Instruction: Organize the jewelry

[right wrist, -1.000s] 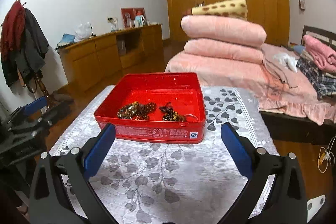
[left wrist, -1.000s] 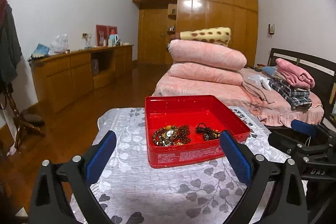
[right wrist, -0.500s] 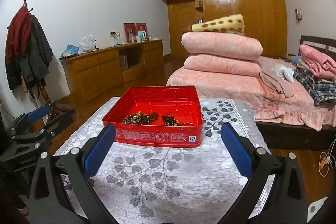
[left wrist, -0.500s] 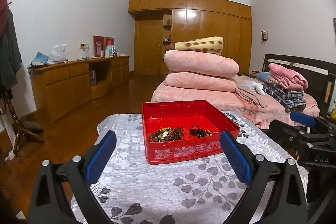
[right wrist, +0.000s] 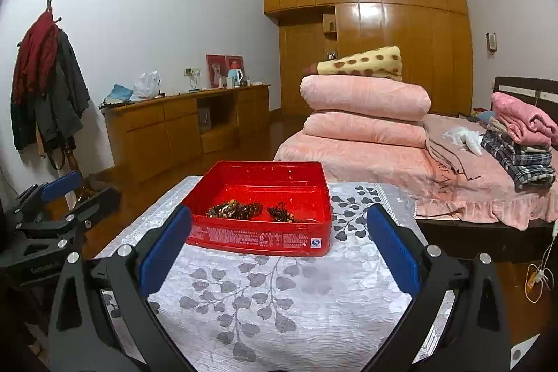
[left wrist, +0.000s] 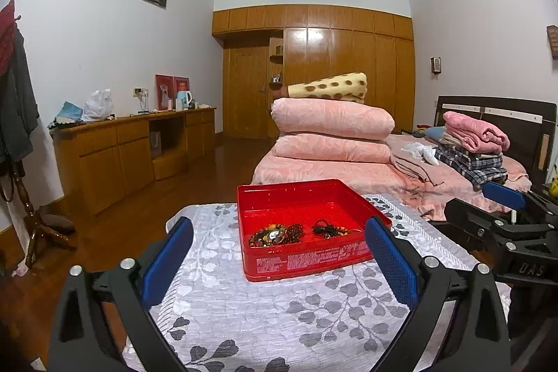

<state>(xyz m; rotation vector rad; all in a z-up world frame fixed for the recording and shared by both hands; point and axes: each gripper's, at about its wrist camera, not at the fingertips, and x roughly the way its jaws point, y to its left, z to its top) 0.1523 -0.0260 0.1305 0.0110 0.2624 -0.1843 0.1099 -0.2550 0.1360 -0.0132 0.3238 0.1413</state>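
Holding both claws spread and empty above the desk (left wrist: 265, 319), I see "DAS" on the right claw (left wrist: 504, 210) beside my left claw (left wrist: 279, 262). The red tin (right wrist: 258, 237), beaded jewelry (right wrist: 233, 209) inside, now sits farther away than a second ago, its label unreadable.

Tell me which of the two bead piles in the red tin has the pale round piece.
The left pile of beads: a pale round piece sits in its middle. The right pile is smaller and all dark. Both lie in the red tin.
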